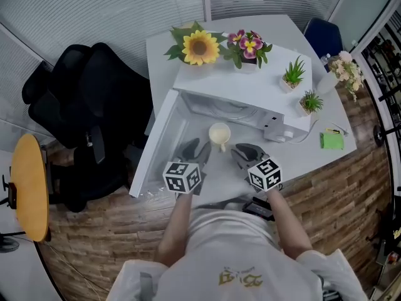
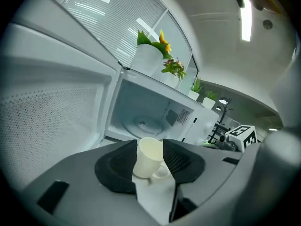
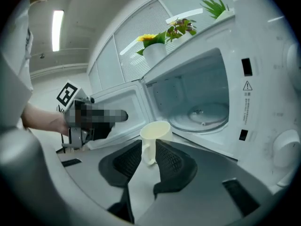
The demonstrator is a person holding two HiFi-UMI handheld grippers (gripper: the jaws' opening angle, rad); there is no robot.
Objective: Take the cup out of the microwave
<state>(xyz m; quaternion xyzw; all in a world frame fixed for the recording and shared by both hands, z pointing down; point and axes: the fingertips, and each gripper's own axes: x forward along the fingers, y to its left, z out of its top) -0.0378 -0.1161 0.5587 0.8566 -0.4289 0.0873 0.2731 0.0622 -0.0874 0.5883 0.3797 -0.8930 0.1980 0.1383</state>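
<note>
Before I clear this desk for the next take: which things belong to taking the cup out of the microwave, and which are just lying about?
Part of the job:
cup, already outside
microwave, door open

Just lying about:
sunflower
pink flowers
two small green plants
small green object
black chair

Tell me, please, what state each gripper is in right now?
Left gripper: tongs open, holding nothing; the cup stands just ahead of them.
Right gripper: tongs open, empty; the same cup stands ahead.
</note>
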